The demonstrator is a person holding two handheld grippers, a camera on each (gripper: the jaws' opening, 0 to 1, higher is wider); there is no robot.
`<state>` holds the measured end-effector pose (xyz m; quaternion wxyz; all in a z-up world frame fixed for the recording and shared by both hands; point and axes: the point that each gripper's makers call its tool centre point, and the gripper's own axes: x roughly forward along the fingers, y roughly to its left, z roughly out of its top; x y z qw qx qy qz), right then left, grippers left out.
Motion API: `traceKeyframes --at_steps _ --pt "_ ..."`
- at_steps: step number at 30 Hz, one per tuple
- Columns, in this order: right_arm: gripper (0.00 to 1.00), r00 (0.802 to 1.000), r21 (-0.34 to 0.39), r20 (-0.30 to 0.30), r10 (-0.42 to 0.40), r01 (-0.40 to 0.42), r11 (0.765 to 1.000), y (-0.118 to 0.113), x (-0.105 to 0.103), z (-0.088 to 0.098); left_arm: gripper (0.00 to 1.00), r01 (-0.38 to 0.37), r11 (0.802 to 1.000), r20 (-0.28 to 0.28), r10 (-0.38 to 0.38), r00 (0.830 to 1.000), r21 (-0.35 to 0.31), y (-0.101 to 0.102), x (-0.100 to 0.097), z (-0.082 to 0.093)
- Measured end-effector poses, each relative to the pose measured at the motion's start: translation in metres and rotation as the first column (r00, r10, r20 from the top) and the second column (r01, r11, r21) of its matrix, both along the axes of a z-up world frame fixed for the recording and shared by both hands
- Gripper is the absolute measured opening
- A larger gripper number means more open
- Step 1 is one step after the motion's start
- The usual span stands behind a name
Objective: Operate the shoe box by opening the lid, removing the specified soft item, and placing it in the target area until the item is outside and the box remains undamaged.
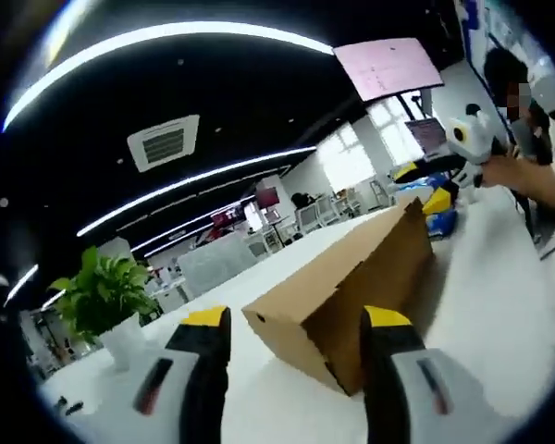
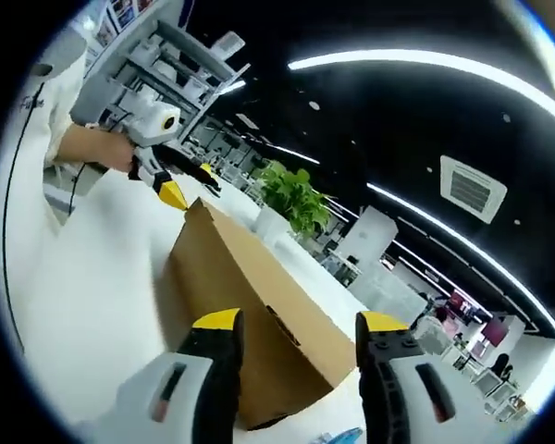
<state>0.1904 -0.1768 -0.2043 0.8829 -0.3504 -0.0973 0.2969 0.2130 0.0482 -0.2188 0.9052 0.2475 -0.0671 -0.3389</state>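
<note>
In the left gripper view, the left gripper (image 1: 296,338) is rising from the bottom edge with its two yellow-tipped jaws standing apart and nothing lying between them. Just beyond the tips, the box (image 1: 351,287), a long brown cardboard one with its lid shut, is lying on the white table (image 1: 499,314), its near corner sitting between the two jaws and its length running away toward the upper right. At the box's far end the right gripper (image 1: 435,199) is coming into sight, its yellow tips near that end, with a hand (image 1: 513,171) holding its white body. A potted plant (image 1: 106,296) is standing on the table well apart from the box, at the left. In the right gripper view, the right gripper (image 2: 291,328) is likewise showing its jaws spread open and holding nothing. The box (image 2: 245,305) is lying just ahead of them on the table (image 2: 83,305), one end close to the tips and the other stretching away to the upper left. Beyond that far end the left gripper (image 2: 171,190) is pointing its yellow tip at the box's top corner, held by a hand (image 2: 97,148). The plant (image 2: 296,199) is standing behind the box.
</note>
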Motion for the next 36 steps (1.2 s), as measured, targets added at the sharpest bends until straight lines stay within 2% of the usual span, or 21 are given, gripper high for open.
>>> traceKeyframes --at_steps 2,3,5,7,10,13,16,19,22,23,25,27,28,29,31,33,34,36 --pt "0.45 0.999 -0.053 0.035 0.021 -0.019 0.998 0.004 -0.003 -0.001 0.60 0.014 1.000 -0.001 -0.014 1.000 0.001 -0.006 -0.003 0.000" --pt "0.46 1.000 -0.046 0.021 0.013 -0.012 0.999 0.004 -0.003 -0.003 0.60 0.015 1.000 0.001 -0.015 1.000 0.007 -0.007 -0.003 0.000" --pt "0.48 1.000 -0.047 0.024 0.016 -0.015 0.999 0.003 -0.003 -0.002 0.60 0.014 0.999 0.042 -0.015 0.999 0.044 -0.010 -0.004 0.003" --pt "0.48 1.000 -0.044 0.025 0.018 -0.017 0.999 0.002 -0.003 -0.002 0.59 0.021 1.000 0.052 -0.022 0.998 0.020 -0.011 -0.007 0.007" --pt "0.48 1.000 -0.041 0.026 0.006 -0.005 0.999 -0.006 -0.001 -0.002 0.60 0.005 0.997 0.082 -0.011 0.997 0.078 -0.009 -0.008 0.011" --pt "0.48 1.000 -0.045 0.024 0.017 -0.016 0.999 -0.008 -0.005 -0.002 0.61 0.009 0.995 0.097 -0.019 0.995 0.098 -0.011 -0.009 0.014" --pt "0.48 0.998 -0.069 0.051 0.030 -0.026 0.997 -0.007 -0.010 0.003 0.59 -0.023 0.982 0.124 -0.001 0.992 0.187 -0.009 -0.008 0.012" --pt "0.48 0.996 -0.133 0.082 0.029 -0.018 0.991 -0.007 -0.012 0.004 0.59 -0.025 0.981 0.127 0.000 0.992 0.191 -0.011 -0.010 0.014" --pt "0.49 0.995 -0.241 0.085 0.042 -0.020 0.970 -0.007 -0.014 -0.002 0.55 -0.078 0.967 0.186 0.032 0.982 0.243 -0.008 -0.012 0.018" --pt "0.49 0.995 -0.263 0.094 0.038 -0.012 0.965 -0.009 -0.014 -0.002 0.55 -0.080 0.956 0.197 0.024 0.980 0.282 -0.010 -0.014 0.016" --pt "0.49 0.994 -0.281 0.112 0.013 0.019 0.960 -0.013 -0.013 0.000 0.61 -0.044 0.963 0.157 0.002 0.988 0.266 -0.019 -0.020 0.014" --pt "0.49 0.993 -0.280 0.114 0.029 0.005 0.960 -0.012 -0.016 0.002 0.64 -0.014 0.966 0.122 -0.018 0.992 0.256 -0.024 -0.023 0.012" --pt "0.49 0.992 -0.273 0.122 0.035 0.000 0.962 -0.011 -0.017 0.004 0.60 -0.022 0.963 0.137 -0.016 0.990 0.269 -0.023 -0.023 0.012" --pt "0.49 0.991 -0.271 0.126 0.040 -0.004 0.963 -0.010 -0.019 0.005 0.56 -0.054 0.949 0.199 -0.009 0.980 0.310 -0.020 -0.021 0.015" --pt "0.49 0.989 -0.292 0.140 0.044 -0.001 0.956 -0.009 -0.021 0.004 0.55 -0.073 0.935 0.227 -0.008 0.974 0.347 -0.018 -0.020 0.011" --pt "0.49 0.987 -0.354 0.157 0.041 0.017 0.935 -0.009 -0.021 0.000 0.57 -0.105 0.920 0.250 0.008 0.968 0.378 -0.015 -0.016 0.005" --pt "0.49 0.986 -0.373 0.163 0.040 0.023 0.928 -0.008 -0.021 -0.003 0.54 -0.128 0.900 0.272 0.011 0.962 0.417 -0.012 -0.015 0.003" --pt "0.49 0.984 -0.409 0.177 0.028 0.047 0.911 -0.009 -0.019 -0.008 0.50 -0.145 0.896 0.291 0.018 0.957 0.420 -0.011 -0.013 0.002"
